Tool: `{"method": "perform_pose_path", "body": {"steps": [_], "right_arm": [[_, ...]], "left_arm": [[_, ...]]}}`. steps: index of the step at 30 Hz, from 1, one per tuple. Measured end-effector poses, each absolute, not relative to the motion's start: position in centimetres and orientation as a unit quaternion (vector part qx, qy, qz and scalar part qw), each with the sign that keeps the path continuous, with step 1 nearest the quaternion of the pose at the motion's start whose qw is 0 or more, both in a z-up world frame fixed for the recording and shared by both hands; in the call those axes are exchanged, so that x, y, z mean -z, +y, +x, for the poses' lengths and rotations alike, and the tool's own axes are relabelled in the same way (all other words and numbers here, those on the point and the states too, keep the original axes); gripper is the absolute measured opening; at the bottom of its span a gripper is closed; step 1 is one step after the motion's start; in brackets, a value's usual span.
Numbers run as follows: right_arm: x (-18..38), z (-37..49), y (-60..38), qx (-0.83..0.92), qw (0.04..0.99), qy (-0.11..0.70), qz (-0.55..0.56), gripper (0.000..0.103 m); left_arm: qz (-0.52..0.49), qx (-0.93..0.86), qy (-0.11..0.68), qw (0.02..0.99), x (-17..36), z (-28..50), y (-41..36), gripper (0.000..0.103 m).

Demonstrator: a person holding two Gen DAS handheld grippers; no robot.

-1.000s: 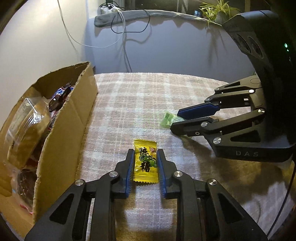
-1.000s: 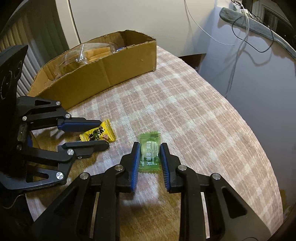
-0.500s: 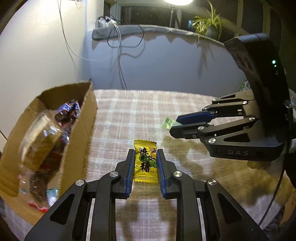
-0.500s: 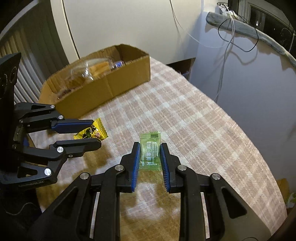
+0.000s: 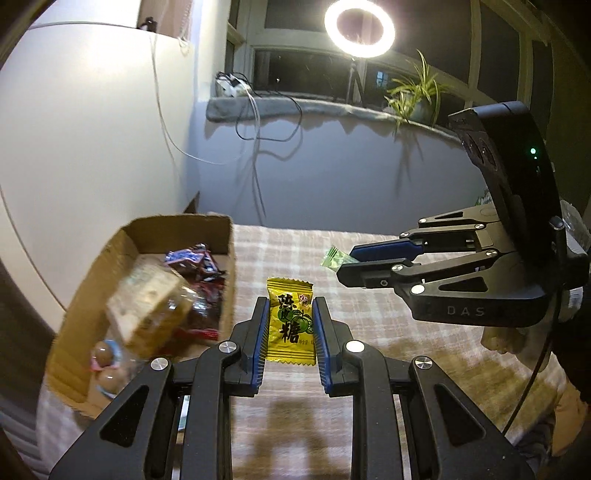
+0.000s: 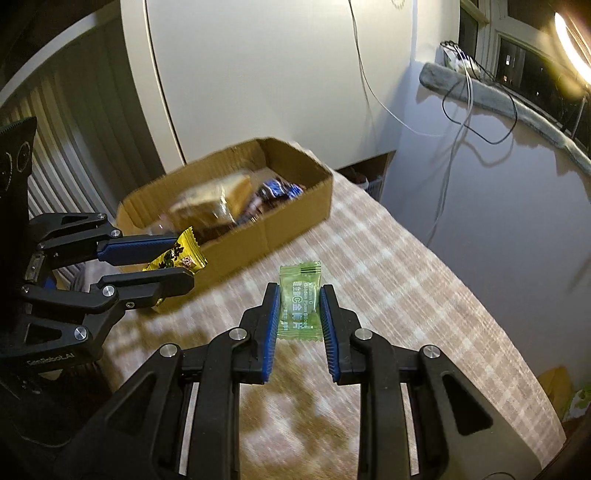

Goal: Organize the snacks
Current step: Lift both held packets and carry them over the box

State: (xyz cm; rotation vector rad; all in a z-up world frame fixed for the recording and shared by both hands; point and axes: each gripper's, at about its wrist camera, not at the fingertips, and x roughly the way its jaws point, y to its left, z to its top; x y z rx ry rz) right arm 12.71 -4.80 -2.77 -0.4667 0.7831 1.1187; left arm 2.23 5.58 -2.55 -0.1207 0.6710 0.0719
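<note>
The left gripper [image 5: 289, 314] has its blue-padded black fingers [image 5: 260, 332] clamped on a small yellow foil candy packet with dark printed characters and a green fruit picture [image 5: 290, 321], which is held clear above the counter covered with a beige and white checked cloth [image 5: 369, 314]. The right gripper [image 6: 298, 306] is likewise clamped on a small pale green translucent candy packet with white lettering [image 6: 298, 302], pinched by its sides between the blue pads and held above the same cloth. In the left wrist view, the right gripper [image 5: 341, 264] reaches in from the right with the green packet's edge poking out past its fingertips; in the right wrist view, the left gripper [image 6: 181, 258] comes in from the left with the yellow packet [image 6: 177, 256] sticking out between its fingers. An open, shallow brown cardboard box [image 5: 147, 229] sits on the counter to the left of both grippers, holding a clear-wrapped pale sandwich-like snack [image 5: 147, 310], some blue and red wrapped sweets [image 5: 192, 262] and other blurred packets. The yellow packet is just beside the box's near wall in the right wrist view. A lit ring lamp [image 5: 359, 27] and a potted green plant [image 5: 417, 96] stand on the window sill beyond.
</note>
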Motion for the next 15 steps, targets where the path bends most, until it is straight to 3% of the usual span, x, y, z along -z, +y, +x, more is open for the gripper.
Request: {"method": "perform_pose_path", "body": {"steps": [15], "right_arm": [[0.9,9.8,0.8,-0.525,0.747,0.347,-0.214,0.023]], "left_arm": [[-0.076,-0.055,0.300,0.949,0.7,-1.2,10.7,0.021]]}}
